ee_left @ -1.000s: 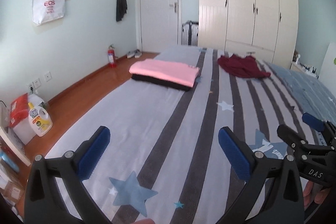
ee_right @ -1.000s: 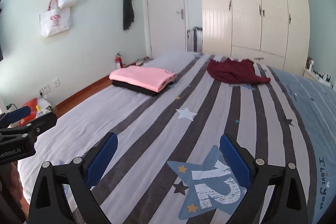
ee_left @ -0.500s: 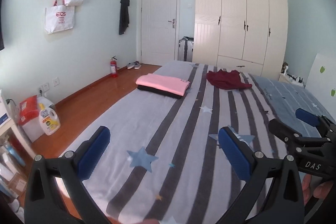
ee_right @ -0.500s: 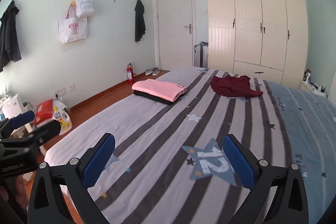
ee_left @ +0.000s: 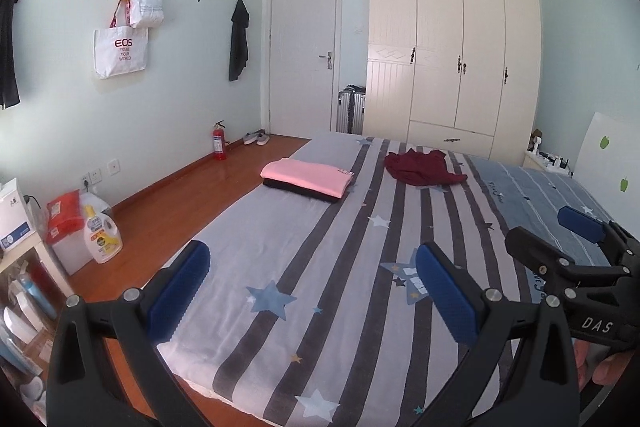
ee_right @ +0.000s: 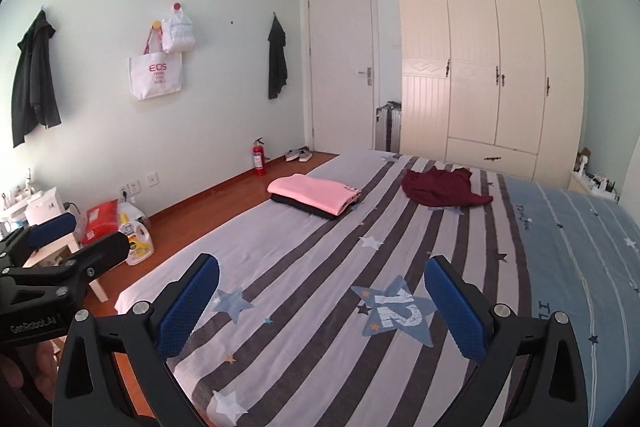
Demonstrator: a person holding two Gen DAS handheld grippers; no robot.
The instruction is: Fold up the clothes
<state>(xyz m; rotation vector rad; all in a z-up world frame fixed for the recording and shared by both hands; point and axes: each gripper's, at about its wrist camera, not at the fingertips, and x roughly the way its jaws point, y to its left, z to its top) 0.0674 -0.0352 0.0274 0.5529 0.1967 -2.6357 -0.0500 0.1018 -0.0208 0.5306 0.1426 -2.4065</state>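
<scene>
Currently both the left tool [ee_left: 312, 291] and right tool [ee_right: 322, 301] are held spread and empty above the bed [ee_right: 304, 307]; a crumpled maroon shirt [ee_right: 442, 189] is seen near its far edge, beside a folded pink top [ee_right: 314, 197].

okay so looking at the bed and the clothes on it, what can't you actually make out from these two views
- Black garment, both views: the folded pink garment covers it; only edges show.
- Maroon garment, both views: crumpled, so type unclear.
- Bed, near end: cut off by each frame's bottom edge and the grippers.
</scene>
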